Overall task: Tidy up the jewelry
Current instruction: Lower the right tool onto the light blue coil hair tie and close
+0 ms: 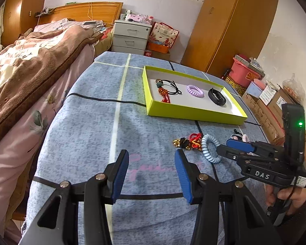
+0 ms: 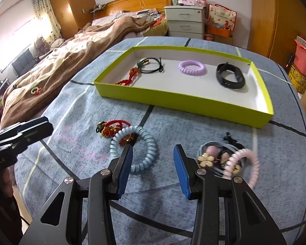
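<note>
While both grippers' fingers (image 1: 120, 175) (image 2: 125, 169) gape wide and empty, the right hovers over the blue coil bracelet (image 2: 140, 143).

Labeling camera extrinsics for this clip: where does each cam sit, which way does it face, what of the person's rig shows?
Left wrist: on the left tool, facing across the blue cloth to the green tray; both fingers open, right tool and holding hand at right.
Right wrist: on the right tool, low over the light blue coil band, facing the tray; left tool at left.
Shared: tray, purple coil band, black band, bed.
</note>
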Demonstrator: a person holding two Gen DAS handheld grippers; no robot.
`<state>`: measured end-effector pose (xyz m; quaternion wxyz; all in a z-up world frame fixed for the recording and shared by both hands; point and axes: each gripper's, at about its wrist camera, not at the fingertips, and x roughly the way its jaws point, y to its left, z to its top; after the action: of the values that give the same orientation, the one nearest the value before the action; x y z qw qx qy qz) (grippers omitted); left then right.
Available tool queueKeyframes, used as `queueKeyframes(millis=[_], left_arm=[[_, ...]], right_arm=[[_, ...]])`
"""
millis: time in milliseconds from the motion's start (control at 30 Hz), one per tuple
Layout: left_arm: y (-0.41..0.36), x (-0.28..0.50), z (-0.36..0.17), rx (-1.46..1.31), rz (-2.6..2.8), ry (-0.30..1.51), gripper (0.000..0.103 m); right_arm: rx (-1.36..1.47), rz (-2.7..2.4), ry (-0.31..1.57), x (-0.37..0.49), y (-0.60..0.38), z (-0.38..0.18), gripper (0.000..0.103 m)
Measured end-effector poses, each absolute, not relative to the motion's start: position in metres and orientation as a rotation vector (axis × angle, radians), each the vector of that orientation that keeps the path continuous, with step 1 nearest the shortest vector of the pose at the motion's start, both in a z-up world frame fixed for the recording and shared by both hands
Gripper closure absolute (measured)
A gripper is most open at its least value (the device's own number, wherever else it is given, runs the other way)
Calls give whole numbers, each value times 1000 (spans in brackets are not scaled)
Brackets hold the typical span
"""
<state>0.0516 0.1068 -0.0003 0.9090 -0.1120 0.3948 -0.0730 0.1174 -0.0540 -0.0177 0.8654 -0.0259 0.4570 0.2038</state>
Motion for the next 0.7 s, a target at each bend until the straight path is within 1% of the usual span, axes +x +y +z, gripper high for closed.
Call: queueKeyframes(millis=[333, 400, 433, 467, 533, 633, 700], left_arm=[[113, 53, -6, -238, -159, 826, 54], [113, 54, -8, -238, -163, 828, 54], [113, 55, -8, -238, -164, 830, 54], [112, 56, -9, -237, -165, 833, 54], [110, 59, -10, -236, -170, 839, 54], [107, 63, -13, -229, -179, 851, 54], [104, 64, -12, -222, -190, 849, 54]], right_arm=[[-76, 407, 968, 117, -46, -26, 62], [-99, 387, 963, 115, -44, -26, 71], [-108, 380, 961, 115, -43, -26, 79], [-109, 376, 960, 115, -44, -26, 82], [-103, 375, 960, 115, -46, -26, 83], [-104, 358, 956, 115, -49, -26, 92], [-78, 358, 952, 114, -54, -26, 93]])
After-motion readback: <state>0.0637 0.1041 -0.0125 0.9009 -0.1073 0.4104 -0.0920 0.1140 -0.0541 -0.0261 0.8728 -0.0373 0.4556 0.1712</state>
